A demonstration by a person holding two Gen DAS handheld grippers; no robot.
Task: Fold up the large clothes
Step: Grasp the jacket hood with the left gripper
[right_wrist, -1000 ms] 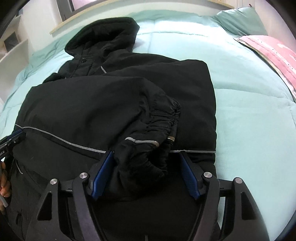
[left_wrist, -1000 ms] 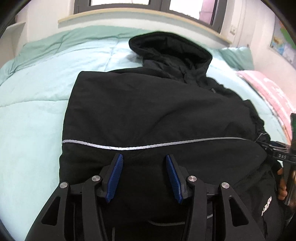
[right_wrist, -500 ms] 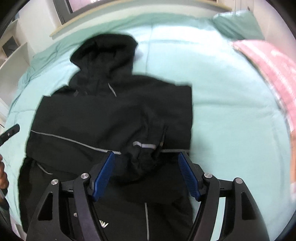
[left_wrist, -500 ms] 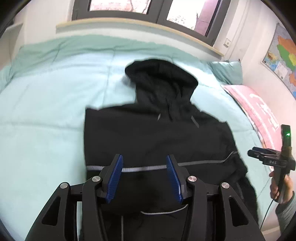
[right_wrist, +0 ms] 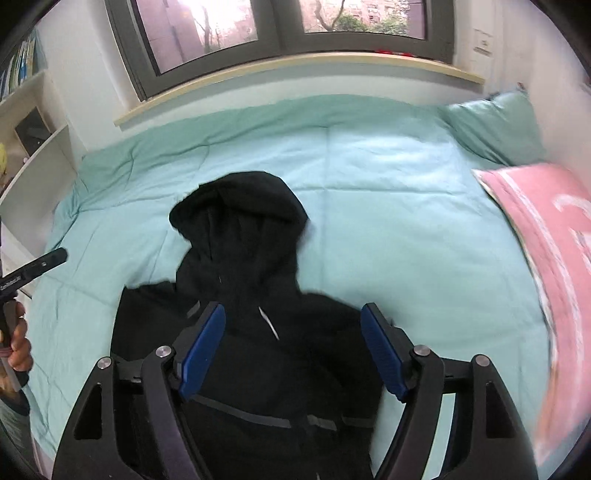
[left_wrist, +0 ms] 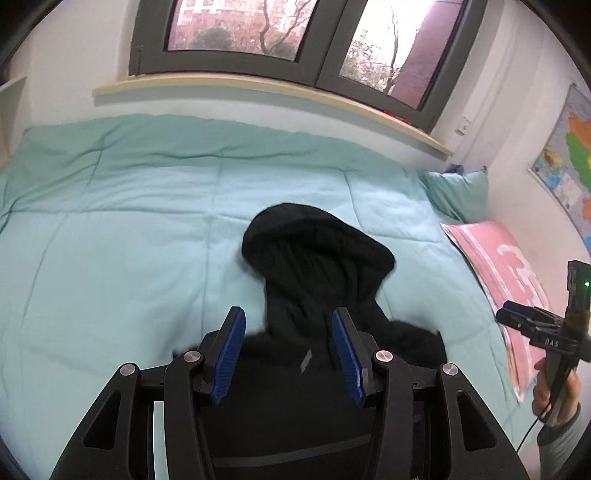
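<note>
**Both grippers clear of the jacket**

The left gripper (left_wrist: 288, 350) and right gripper (right_wrist: 291, 350) hung released, grasping nothing, probably raised to survey the fold. Below them the black jacket (right_wrist: 258, 350) lay on the teal bed (right_wrist: 406, 221), its hood (right_wrist: 240, 210) toward the window.

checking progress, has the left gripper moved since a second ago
Yes. The left gripper has pulled back and up from the jacket; the window now shows.

A big black jacket (left_wrist: 317, 387) lies flat on the green blanket (left_wrist: 129, 240), its sides folded in and its hood (right_wrist: 240, 214) pointing toward the window (right_wrist: 280, 33).
</note>
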